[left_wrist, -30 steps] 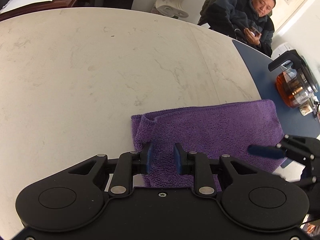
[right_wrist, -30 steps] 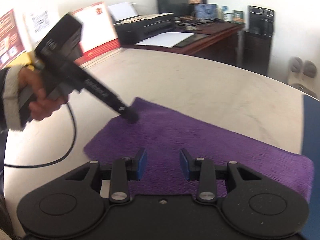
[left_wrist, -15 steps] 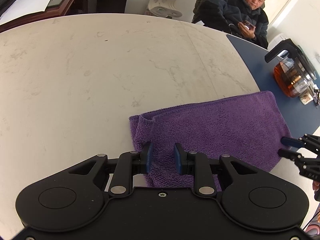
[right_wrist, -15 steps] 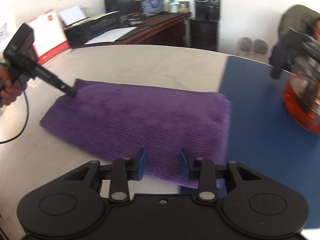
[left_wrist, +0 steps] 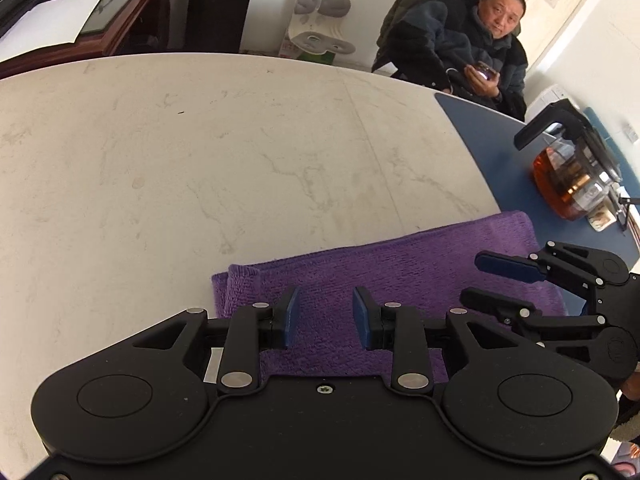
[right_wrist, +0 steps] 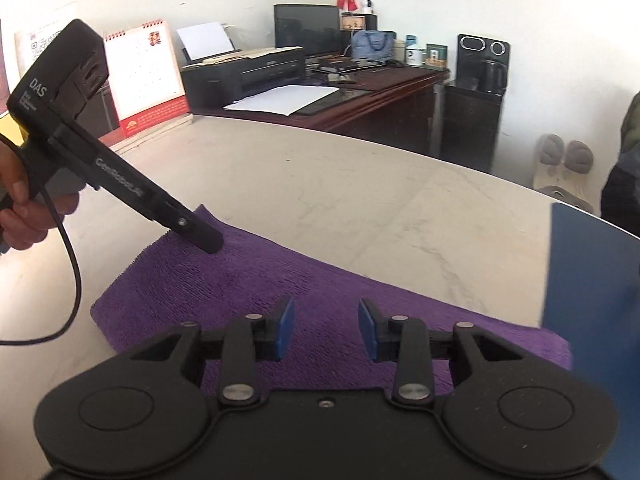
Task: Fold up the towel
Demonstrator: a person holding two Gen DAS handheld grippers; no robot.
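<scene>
Right gripper (left_wrist: pixel 494 284) back over towel's (left_wrist: pixel 400 272) 3 o'clock end | left gripper (left_wrist: pixel 326 316) opening, empty, above 9 o'clock end | right jaws apart, empty | folded towel flat on table (left_wrist: pixel 200 152), likely awaiting next fold

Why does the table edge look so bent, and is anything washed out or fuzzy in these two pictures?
Left wrist view: the fisheye lens bows the table edge into an arc; the wall and door at the top right are washed out; the purple towel is sharp. Right wrist view: the same bowing, bright wall behind the desk, corners cut off dark, no obvious blur.
</scene>
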